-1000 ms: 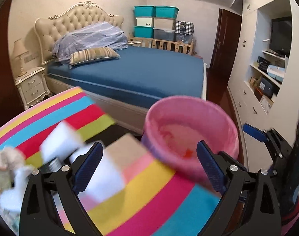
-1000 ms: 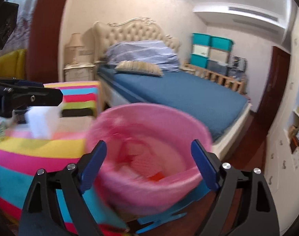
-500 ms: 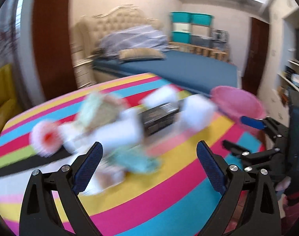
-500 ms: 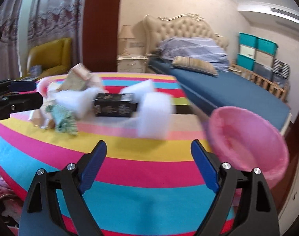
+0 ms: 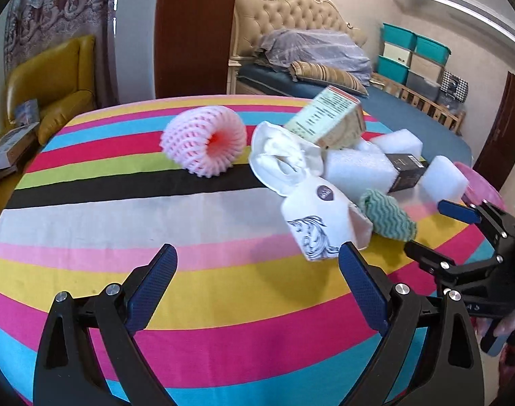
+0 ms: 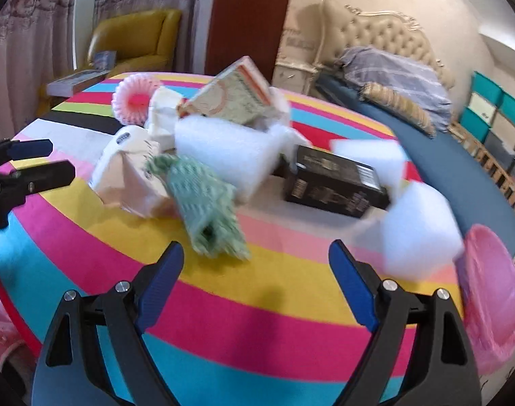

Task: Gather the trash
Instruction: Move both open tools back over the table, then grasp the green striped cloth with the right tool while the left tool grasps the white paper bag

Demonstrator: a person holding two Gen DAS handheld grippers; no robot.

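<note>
Trash lies in a heap on a striped round table (image 5: 189,297): a pink foam fruit net (image 5: 203,140) (image 6: 135,99), a white paper cup (image 5: 316,221) (image 6: 128,169), a green cloth (image 5: 387,218) (image 6: 206,206), a black box (image 5: 406,171) (image 6: 331,182), white foam blocks (image 5: 359,167) (image 6: 420,233) and a tilted carton (image 5: 328,118) (image 6: 233,96). My left gripper (image 5: 257,291) is open and empty, short of the cup. My right gripper (image 6: 257,287) is open and empty, short of the green cloth. A pink bin (image 6: 491,294) stands past the table's right edge.
A yellow armchair (image 5: 50,84) and a book stand behind the table at the left. A blue bed (image 6: 436,149) with pillows lies behind at the right, with teal storage boxes (image 5: 413,54) beyond it. My right gripper shows in the left wrist view (image 5: 460,230).
Both views have swung left, from the pink bin and bed to the table with the trash heap. Both grippers have stayed open and empty.
</note>
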